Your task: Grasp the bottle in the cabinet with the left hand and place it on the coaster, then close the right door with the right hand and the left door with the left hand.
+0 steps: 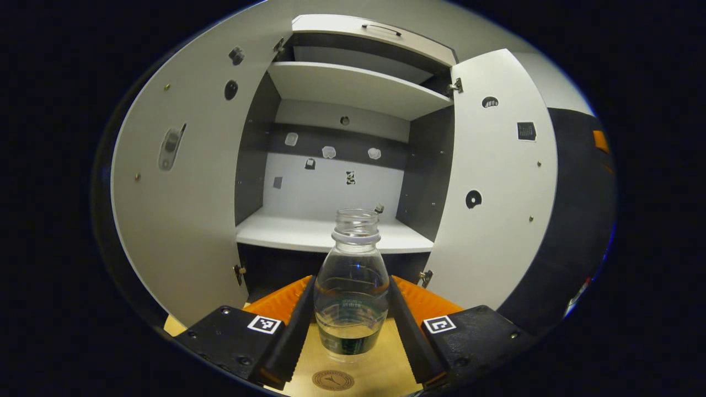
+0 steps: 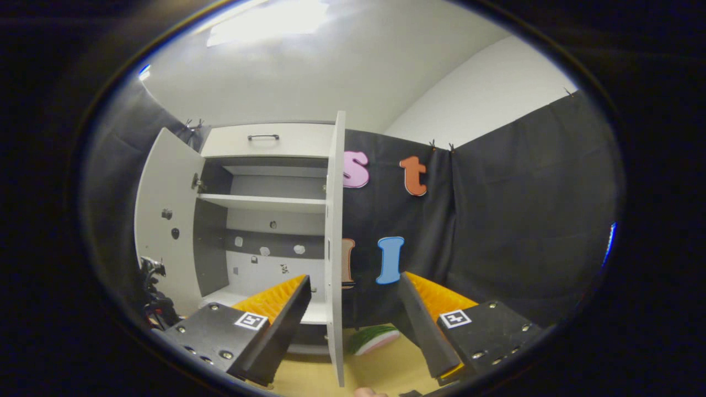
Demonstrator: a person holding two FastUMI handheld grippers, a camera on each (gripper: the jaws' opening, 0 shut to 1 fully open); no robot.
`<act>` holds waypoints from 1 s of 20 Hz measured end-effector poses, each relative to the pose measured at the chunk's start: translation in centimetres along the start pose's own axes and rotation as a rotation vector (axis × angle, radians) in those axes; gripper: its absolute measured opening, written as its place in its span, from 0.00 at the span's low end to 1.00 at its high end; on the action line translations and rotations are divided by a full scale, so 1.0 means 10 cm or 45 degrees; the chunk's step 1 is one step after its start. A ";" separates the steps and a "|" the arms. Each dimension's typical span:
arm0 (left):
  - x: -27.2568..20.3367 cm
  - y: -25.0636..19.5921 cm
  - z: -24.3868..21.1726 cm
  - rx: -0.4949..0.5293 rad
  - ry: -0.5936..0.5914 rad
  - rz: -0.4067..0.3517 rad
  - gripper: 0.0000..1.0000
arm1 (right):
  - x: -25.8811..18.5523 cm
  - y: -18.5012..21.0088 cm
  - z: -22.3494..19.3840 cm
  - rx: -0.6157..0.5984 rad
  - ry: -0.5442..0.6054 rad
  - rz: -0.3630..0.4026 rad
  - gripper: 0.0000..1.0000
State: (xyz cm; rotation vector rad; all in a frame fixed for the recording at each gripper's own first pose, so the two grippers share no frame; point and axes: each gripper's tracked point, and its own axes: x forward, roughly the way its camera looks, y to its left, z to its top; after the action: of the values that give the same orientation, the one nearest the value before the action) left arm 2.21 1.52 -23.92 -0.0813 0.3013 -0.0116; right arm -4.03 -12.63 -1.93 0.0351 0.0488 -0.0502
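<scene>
A clear, capless bottle point(image 1: 352, 286) with a little liquid stands upright between the fingers of my left gripper point(image 1: 352, 317), which is shut on its lower body. It is out of the cabinet point(image 1: 331, 231), over the wooden table. A round brown coaster point(image 1: 333, 380) lies on the table just in front of the bottle's base, closer to the camera. Both cabinet doors stand open: the left door point(image 1: 182, 209) and the right door point(image 1: 496, 193). My right gripper point(image 2: 353, 311) is open, and the right door point(image 2: 335, 248) shows edge-on between its fingers, farther off.
The cabinet point(image 2: 265, 204) has bare shelves and a drawer with a handle point(image 2: 263, 137) on top. A watermelon-slice toy point(image 2: 375, 337) lies on the table right of the right door. A dark shape, likely the other gripper point(image 2: 154, 300), sits by the left door point(image 2: 165, 220).
</scene>
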 end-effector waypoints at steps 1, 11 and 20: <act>-0.02 0.02 -0.14 -0.016 0.023 -0.004 0.79 | -0.02 -0.02 -0.01 -0.004 0.002 0.001 0.98; 0.20 0.41 -1.61 -0.066 0.360 -0.012 0.80 | -0.10 -0.26 0.00 -0.011 -0.011 -0.059 0.98; 0.39 0.56 -2.08 -0.165 0.422 0.018 0.82 | -0.03 -0.41 0.02 -0.022 -0.023 -0.139 0.98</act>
State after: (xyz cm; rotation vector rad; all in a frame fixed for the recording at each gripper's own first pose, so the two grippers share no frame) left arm -0.29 5.35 -45.36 -0.2069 0.6340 0.0085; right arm -4.51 -16.72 -1.83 0.0149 0.0330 -0.1590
